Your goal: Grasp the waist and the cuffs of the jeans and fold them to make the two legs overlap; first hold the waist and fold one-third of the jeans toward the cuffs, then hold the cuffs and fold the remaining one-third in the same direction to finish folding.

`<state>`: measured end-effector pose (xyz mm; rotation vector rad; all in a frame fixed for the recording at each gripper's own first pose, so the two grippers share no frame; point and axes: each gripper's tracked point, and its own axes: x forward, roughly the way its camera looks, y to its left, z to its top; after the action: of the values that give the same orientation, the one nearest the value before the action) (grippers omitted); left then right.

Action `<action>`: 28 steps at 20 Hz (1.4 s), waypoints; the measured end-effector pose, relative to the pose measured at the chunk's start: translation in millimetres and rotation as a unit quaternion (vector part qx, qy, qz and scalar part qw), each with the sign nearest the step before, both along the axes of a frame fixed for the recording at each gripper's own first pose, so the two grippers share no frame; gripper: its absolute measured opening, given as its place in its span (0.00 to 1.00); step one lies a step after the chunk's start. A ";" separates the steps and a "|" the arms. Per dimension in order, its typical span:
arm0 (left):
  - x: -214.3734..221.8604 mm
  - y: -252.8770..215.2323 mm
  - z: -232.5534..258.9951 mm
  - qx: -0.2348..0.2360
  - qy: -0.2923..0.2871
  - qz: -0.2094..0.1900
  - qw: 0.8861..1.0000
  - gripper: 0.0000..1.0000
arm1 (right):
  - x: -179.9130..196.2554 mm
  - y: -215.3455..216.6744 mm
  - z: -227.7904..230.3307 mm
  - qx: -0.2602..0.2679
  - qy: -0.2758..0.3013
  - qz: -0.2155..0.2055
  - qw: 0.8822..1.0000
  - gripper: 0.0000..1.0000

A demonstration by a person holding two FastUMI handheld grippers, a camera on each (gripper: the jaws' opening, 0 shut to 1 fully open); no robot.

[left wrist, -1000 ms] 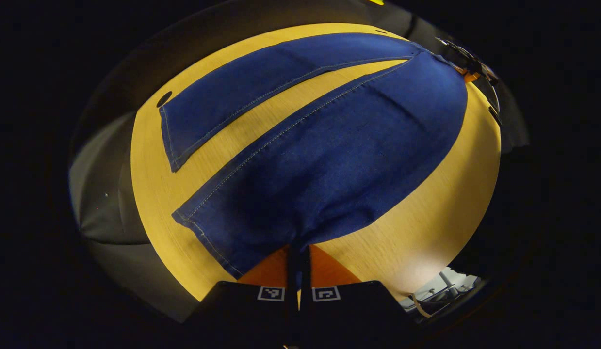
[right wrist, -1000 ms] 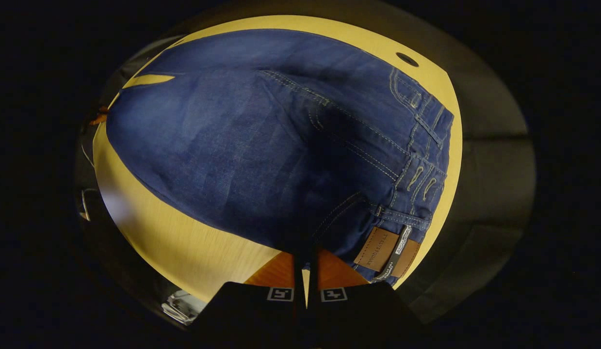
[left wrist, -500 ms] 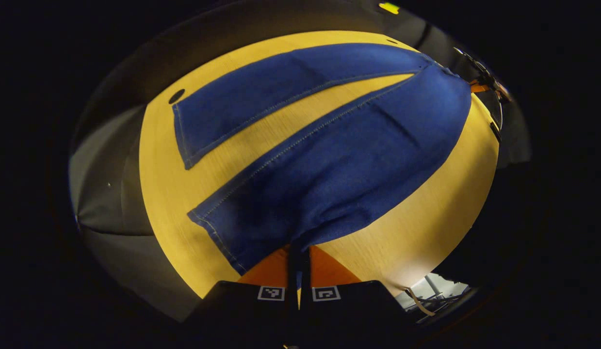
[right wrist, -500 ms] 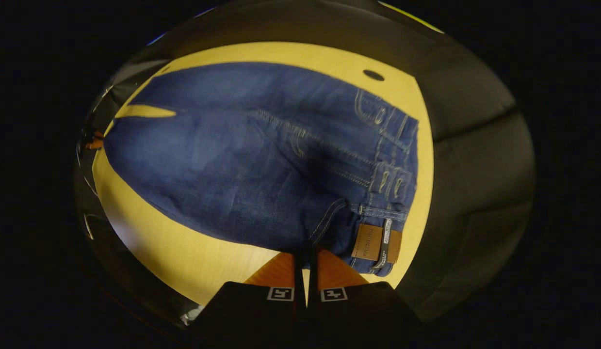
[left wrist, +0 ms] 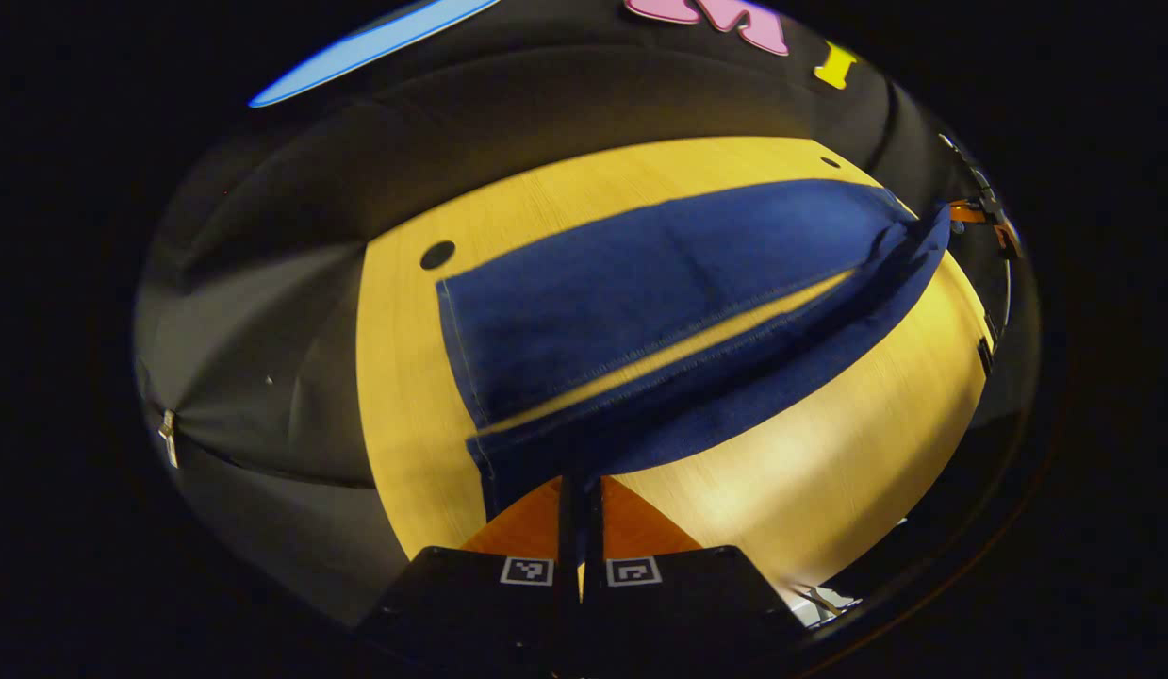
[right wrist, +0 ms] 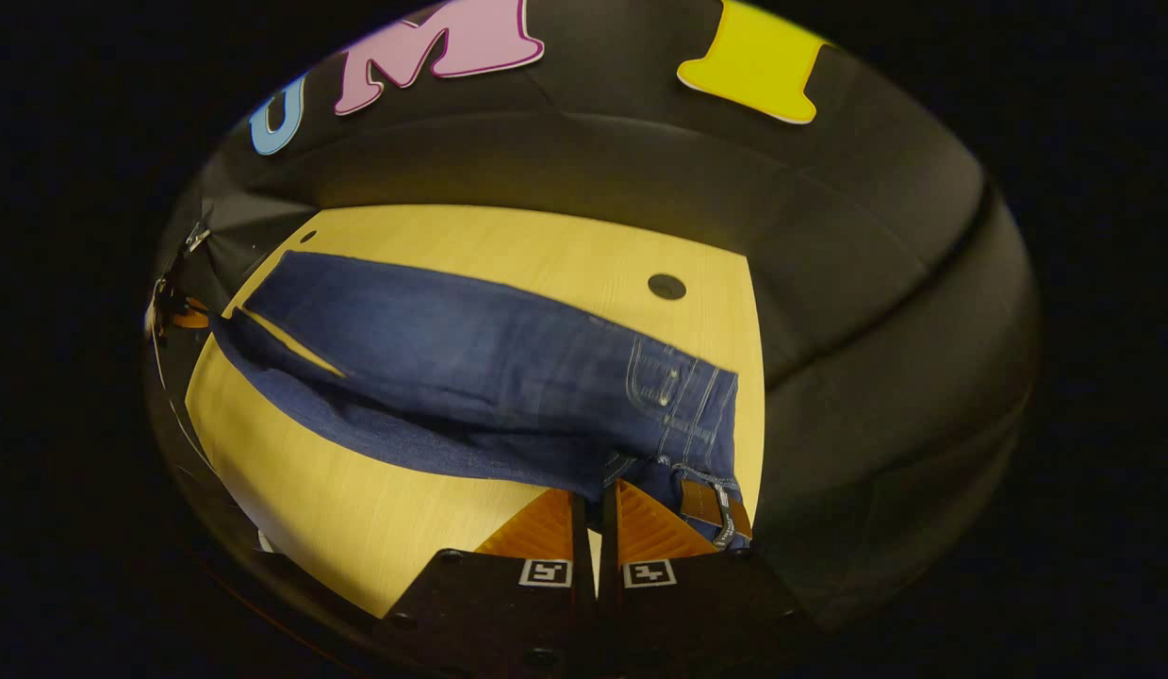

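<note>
left gripper [left wrist: 581, 490] pinched on the near cuff, right gripper [right wrist: 595, 492] pinched on the waist; jeans [left wrist: 659, 311] mid-frame on the table [left wrist: 829, 453], near leg lifted over the far one. risk: stiff heavy denim slips the narrow grip, or legs land skewed. coarse weave, pale stitching, smooth wood.

Both my tools are higher and pitched up now; my left tool [left wrist: 580, 486] lifts the near leg's cuff [left wrist: 494, 462], my right tool [right wrist: 595, 490] the waist [right wrist: 706, 453]. Near leg swings over toward the far leg [left wrist: 640, 283], bench [left wrist: 829, 453] gap between them narrowed to a sliver.
</note>
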<state>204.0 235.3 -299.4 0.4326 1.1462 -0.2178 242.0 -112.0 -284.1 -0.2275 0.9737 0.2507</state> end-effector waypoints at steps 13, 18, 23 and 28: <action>165.5 7.8 -55.4 0.027 0.014 0.043 0.999 0.06 | 146.0 14.2 -64.5 -0.039 0.002 -0.059 0.997 0.05; 191.1 11.1 -91.2 0.054 -0.008 0.068 0.996 0.19 | 162.9 18.5 -104.8 -0.032 0.027 -0.102 0.994 0.05; 195.5 14.5 -91.1 0.060 -0.039 0.083 0.994 0.71 | 159.0 16.4 -130.7 -0.012 0.067 -0.128 0.989 0.18; 209.1 -1.6 -31.5 0.039 -0.157 0.086 0.983 0.99 | 165.4 50.1 -110.9 0.079 0.062 -0.133 0.986 1.00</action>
<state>413.1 233.8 -330.9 0.4168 0.8765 0.0466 407.4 -61.9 -395.0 0.0656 1.0894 0.0974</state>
